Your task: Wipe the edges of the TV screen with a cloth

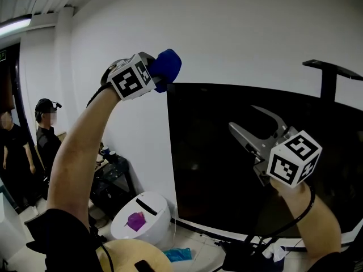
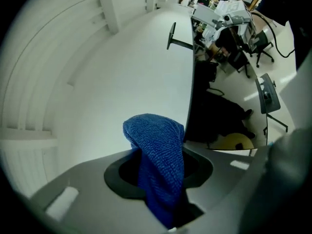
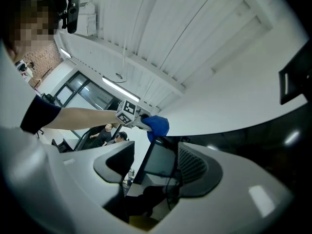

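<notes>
Right gripper (image 1: 244,118) lower right of frame, jaws released and empty, left gripper (image 1: 154,75) upper left, clenched on blue cloth (image 1: 170,64), at TV screen (image 1: 210,169) top-left corner.

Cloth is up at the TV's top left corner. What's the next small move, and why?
Probably slide the left gripper rightwards along the TV's top edge, keeping the blue cloth on it. The cloth is clamped in shut jaws and sits at the top left corner, so an edge stroke can start there.
</notes>
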`<state>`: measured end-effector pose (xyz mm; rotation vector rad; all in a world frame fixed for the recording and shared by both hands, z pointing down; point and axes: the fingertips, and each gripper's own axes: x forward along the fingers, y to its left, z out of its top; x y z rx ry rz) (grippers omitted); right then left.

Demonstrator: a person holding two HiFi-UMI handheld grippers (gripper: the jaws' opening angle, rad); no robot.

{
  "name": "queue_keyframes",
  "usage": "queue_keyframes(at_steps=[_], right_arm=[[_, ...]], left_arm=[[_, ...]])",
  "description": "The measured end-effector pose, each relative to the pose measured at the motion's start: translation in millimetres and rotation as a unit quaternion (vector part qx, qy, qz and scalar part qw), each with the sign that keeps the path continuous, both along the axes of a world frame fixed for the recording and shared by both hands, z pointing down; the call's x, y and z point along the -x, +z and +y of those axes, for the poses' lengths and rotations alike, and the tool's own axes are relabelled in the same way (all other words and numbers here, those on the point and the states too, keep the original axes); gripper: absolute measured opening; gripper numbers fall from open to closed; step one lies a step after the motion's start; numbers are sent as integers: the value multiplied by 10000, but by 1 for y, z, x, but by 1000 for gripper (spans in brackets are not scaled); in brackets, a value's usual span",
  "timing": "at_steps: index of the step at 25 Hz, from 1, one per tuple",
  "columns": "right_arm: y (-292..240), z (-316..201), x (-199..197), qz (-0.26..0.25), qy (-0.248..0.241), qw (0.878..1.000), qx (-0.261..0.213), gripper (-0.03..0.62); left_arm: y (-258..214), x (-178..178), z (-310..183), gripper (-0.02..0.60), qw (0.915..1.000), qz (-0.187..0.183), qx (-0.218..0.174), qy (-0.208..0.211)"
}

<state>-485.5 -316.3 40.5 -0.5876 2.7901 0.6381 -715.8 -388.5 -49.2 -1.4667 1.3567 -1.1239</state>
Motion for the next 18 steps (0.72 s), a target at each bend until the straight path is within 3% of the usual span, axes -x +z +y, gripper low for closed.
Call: queue_keyframes(at_steps=[10, 18], right_arm=[[26, -16, -37, -105, 59, 9993, 353, 284], [33, -20, -80, -243, 179, 9985, 446, 282]], left_arm=[[20, -64, -16, 130, 9928, -1091, 491, -58], [19, -110, -15, 126, 9921, -1136, 513, 134]])
